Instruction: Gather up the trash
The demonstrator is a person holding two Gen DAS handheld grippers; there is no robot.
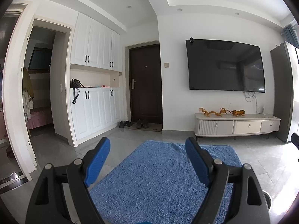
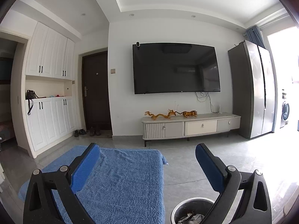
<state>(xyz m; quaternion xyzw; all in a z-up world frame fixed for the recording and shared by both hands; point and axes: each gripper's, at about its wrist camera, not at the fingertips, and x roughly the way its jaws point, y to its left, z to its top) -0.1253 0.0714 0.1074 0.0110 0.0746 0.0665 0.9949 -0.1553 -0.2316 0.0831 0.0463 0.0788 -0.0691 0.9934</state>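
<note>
My left gripper [image 1: 147,143] is open and empty, held above a blue rug [image 1: 158,177]. My right gripper [image 2: 147,149] is open and empty, above the rug's right edge [image 2: 130,177]. A round grey trash bin [image 2: 184,208] stands on the floor just right of the rug, under my right gripper, with crumpled scraps [image 2: 190,217] inside. Its rim also shows at the lower right of the left wrist view [image 1: 267,196]. No loose trash shows on the rug or floor.
A low TV cabinet [image 2: 190,126] with gold figurines [image 2: 160,114] stands under a wall TV [image 2: 175,68]. A fridge [image 2: 252,89] is at right, white cupboards [image 1: 95,110] and a dark door [image 1: 145,85] with shoes [image 1: 139,124] at left. Grey tile floor [image 2: 196,164] surrounds the rug.
</note>
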